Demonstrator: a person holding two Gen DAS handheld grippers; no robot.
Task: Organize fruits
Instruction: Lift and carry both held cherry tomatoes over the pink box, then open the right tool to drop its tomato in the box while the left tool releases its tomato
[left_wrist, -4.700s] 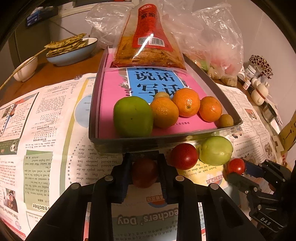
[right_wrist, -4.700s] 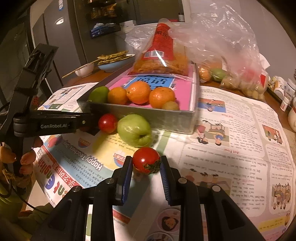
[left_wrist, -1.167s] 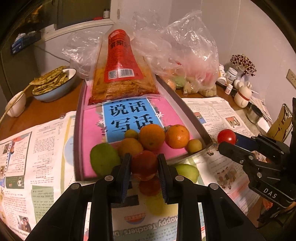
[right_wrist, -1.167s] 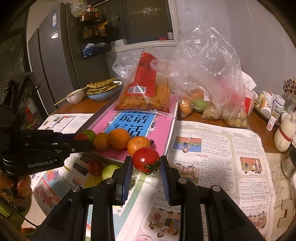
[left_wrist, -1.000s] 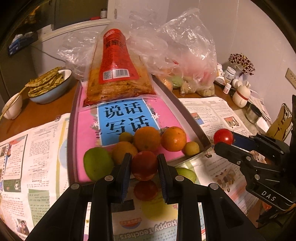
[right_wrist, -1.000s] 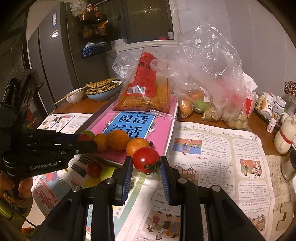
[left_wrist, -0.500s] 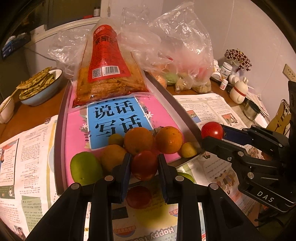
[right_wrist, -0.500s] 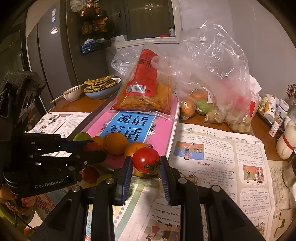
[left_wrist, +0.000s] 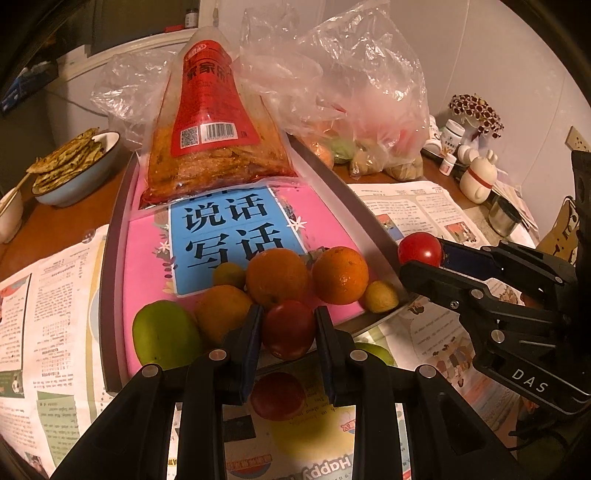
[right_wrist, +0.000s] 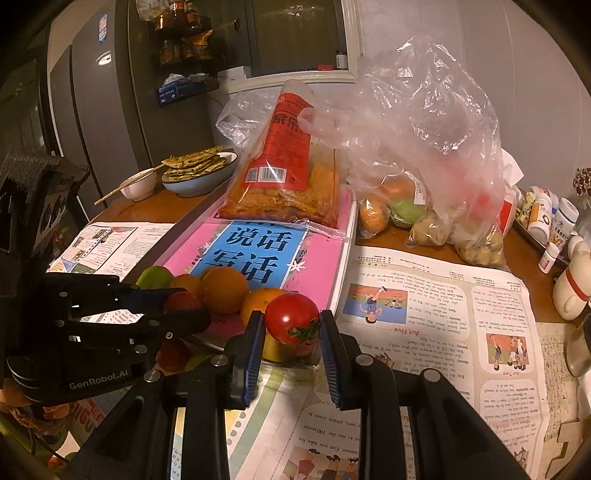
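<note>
My left gripper (left_wrist: 288, 328) is shut on a dark red plum-like fruit (left_wrist: 288, 330) and holds it above the near edge of the grey tray (left_wrist: 114, 236). The tray holds a pink book, three oranges (left_wrist: 277, 277), a green fruit (left_wrist: 164, 334) and small yellowish fruits (left_wrist: 380, 296). My right gripper (right_wrist: 291, 325) is shut on a red tomato (right_wrist: 291, 318), held in the air by the tray's near right corner; it also shows in the left wrist view (left_wrist: 420, 250). Another red fruit (left_wrist: 277, 395) and a green fruit (left_wrist: 373, 352) lie on the newspaper below.
A red snack bag (left_wrist: 210, 129) lies on the tray's far end. Plastic bags of produce (right_wrist: 424, 177) stand behind it. A blue bowl of flatbread (right_wrist: 199, 173) is far left. Bottles and a white figurine (left_wrist: 476, 177) stand at the right. Newspaper covers the table.
Both grippers rose from the newspaper with their fruit and moved forward towards the tray. The left one now holds its fruit over the tray's near edge.
</note>
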